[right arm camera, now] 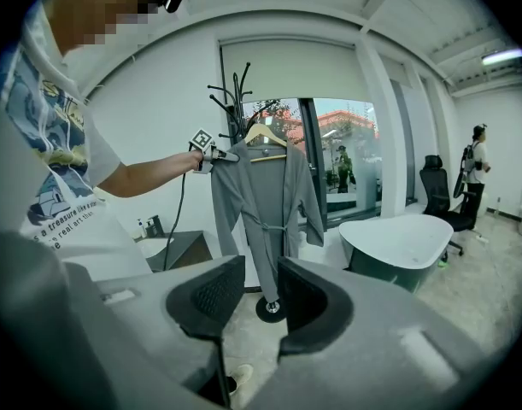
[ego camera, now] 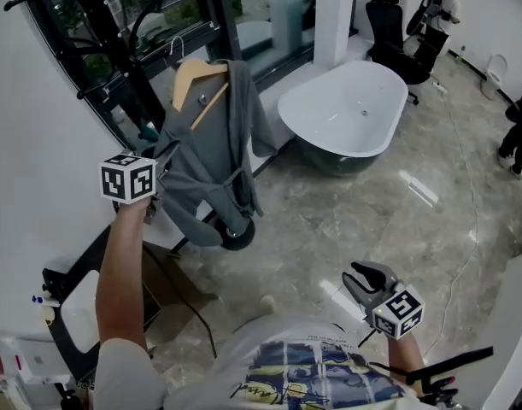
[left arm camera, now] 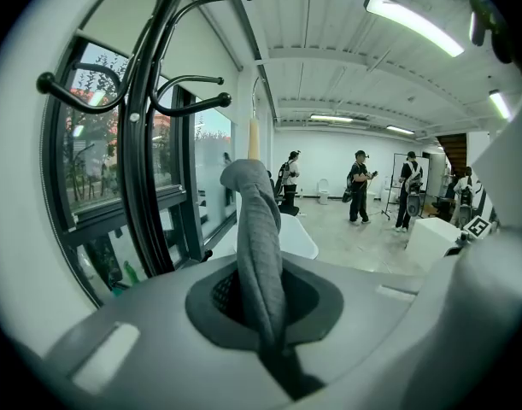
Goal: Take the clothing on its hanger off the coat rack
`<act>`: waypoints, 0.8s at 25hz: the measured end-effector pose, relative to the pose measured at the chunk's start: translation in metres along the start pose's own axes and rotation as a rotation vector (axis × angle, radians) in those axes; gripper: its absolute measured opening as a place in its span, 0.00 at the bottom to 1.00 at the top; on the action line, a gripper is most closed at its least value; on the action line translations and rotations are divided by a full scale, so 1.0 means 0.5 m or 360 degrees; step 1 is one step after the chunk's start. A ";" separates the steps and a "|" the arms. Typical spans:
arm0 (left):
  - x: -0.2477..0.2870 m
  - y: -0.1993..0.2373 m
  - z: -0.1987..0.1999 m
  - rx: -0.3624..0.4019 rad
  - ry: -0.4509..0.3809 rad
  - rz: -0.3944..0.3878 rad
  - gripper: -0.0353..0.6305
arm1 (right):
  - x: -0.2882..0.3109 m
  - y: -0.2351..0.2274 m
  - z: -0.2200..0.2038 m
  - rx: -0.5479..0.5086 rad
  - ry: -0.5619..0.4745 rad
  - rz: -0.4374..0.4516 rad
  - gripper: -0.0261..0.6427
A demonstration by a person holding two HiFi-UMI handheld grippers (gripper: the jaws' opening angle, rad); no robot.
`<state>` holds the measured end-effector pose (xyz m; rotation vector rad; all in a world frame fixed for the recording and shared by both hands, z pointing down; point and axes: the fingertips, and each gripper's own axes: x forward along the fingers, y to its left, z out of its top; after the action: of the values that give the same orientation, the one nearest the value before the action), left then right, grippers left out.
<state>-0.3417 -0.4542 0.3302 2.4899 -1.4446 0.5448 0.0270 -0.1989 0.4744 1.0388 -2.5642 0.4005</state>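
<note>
Left gripper view is showing the jaws of the left gripper (left arm camera: 272,348) pinching a fold of the grey robe (left arm camera: 257,229), hanging ahead on its hanger (ego camera: 196,79) at the coat rack (left arm camera: 141,143), while the right gripper (right arm camera: 261,301) is holding its jaws spread, with the robe well beyond them.

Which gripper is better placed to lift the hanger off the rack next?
Left, probably: the left gripper is shut on the robe beside the hanger, up at the rack. The right gripper is open, empty, low and far off.
</note>
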 end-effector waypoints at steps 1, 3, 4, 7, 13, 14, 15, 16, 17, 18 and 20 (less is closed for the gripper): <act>-0.003 -0.017 0.002 0.0004 -0.0006 -0.0006 0.06 | -0.011 -0.005 -0.004 -0.0001 -0.0005 -0.0002 0.22; -0.009 -0.055 0.003 0.0008 -0.0020 -0.0026 0.06 | -0.033 -0.015 -0.016 -0.0001 -0.0009 -0.0002 0.22; -0.012 -0.076 0.002 0.0006 -0.0027 -0.0040 0.06 | -0.045 -0.020 -0.022 -0.0004 -0.0006 -0.0002 0.22; -0.030 -0.140 -0.007 0.0002 -0.0044 -0.0069 0.06 | -0.079 -0.031 -0.037 -0.0024 -0.0002 0.0007 0.21; -0.097 -0.272 -0.022 -0.0009 -0.0096 -0.0090 0.06 | -0.139 -0.053 -0.076 -0.0048 0.0002 0.0057 0.18; -0.110 -0.300 -0.024 -0.0007 -0.0106 -0.0095 0.06 | -0.152 -0.056 -0.082 -0.0053 -0.0003 0.0066 0.16; -0.125 -0.327 -0.027 -0.0005 -0.0115 -0.0101 0.06 | -0.163 -0.056 -0.086 -0.0063 -0.0009 0.0082 0.15; -0.140 -0.355 -0.028 -0.0003 -0.0123 -0.0108 0.06 | -0.172 -0.055 -0.092 -0.0075 -0.0012 0.0104 0.13; -0.155 -0.383 -0.030 0.0000 -0.0132 -0.0117 0.06 | -0.181 -0.055 -0.099 -0.0087 -0.0012 0.0127 0.10; -0.169 -0.411 -0.031 0.0002 -0.0141 -0.0126 0.06 | -0.190 -0.055 -0.105 -0.0097 -0.0010 0.0148 0.07; -0.196 -0.464 -0.032 0.0002 -0.0154 -0.0141 0.06 | -0.207 -0.055 -0.110 -0.0109 -0.0004 0.0185 0.04</act>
<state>-0.1880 -0.2557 0.3044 2.5995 -1.3590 0.4139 0.1272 -0.1336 0.4845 0.8702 -2.6291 0.3384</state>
